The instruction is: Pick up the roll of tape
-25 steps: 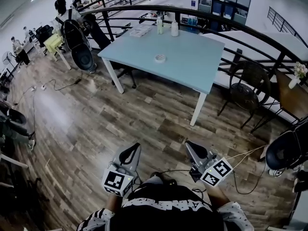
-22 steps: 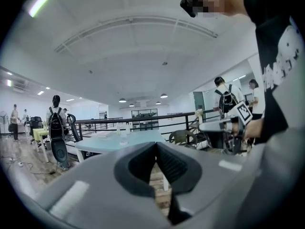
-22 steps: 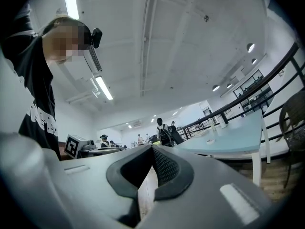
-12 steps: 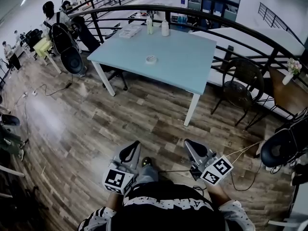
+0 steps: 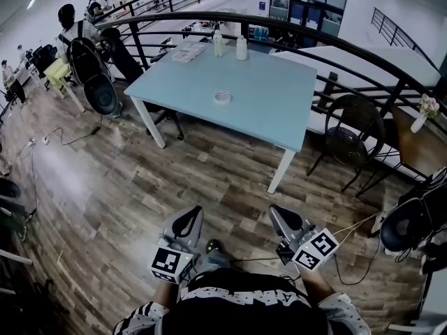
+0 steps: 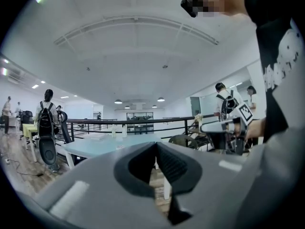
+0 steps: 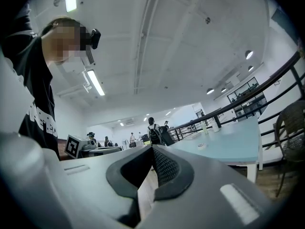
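Observation:
The roll of tape (image 5: 222, 97) is a small white ring lying flat near the middle of the light blue table (image 5: 279, 110), far ahead of me. My left gripper (image 5: 188, 217) and right gripper (image 5: 282, 215) hover side by side over the wooden floor close to my body, well short of the table. Both are shut with nothing between their jaws. In the right gripper view the tape roll (image 7: 202, 145) shows as a tiny ring on the table top (image 7: 233, 137), beyond the closed right gripper (image 7: 152, 149). The left gripper (image 6: 155, 144) points at the table (image 6: 105, 144).
Two bottles (image 5: 218, 44) (image 5: 242, 47) and a flat tray (image 5: 188, 51) stand at the table's far edge. A dark curved railing (image 5: 363, 51) runs behind the table. A wicker chair (image 5: 353, 142) stands right of it. People and bags (image 5: 87, 68) are at the left. Cables lie on the floor.
The table and tape roll sit slightly lower and nearer in the head view, as I have stepped forward. Both grippers keep their places in front of me and stay shut.

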Available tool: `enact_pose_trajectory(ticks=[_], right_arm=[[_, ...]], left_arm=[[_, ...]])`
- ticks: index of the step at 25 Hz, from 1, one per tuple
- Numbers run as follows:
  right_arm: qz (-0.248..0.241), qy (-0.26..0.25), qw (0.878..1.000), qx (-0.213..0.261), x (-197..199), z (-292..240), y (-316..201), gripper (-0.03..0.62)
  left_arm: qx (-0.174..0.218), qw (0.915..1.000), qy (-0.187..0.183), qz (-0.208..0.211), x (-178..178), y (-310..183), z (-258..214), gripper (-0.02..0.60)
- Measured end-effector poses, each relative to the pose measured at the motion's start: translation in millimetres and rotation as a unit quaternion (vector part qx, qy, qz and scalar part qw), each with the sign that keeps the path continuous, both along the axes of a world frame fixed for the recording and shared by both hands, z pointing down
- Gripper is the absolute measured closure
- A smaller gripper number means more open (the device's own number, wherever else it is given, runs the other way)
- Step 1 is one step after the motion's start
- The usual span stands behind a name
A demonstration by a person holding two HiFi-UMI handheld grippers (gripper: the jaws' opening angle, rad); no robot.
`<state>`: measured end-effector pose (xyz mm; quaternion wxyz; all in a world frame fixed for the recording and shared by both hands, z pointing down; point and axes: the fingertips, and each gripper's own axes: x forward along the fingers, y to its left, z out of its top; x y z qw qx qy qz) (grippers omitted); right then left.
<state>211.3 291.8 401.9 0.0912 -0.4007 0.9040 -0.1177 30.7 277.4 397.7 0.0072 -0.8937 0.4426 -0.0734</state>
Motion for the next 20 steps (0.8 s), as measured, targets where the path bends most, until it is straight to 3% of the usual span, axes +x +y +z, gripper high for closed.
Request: enact_pose_trajectory(ticks=[11,20], right_arm=[[-0.02,0.009,1.0,-0.019,-47,8,-70,0.594],[-0.047,0.015,0.999,-0.016,-94,2,-123,0.594]], left_arm=[[-0.022,0.9995,0.012,-0.018,-43,-63,19,0.581],[-0.018,0.9985,0.023,-0.046,-88,-106,19,0.581]])
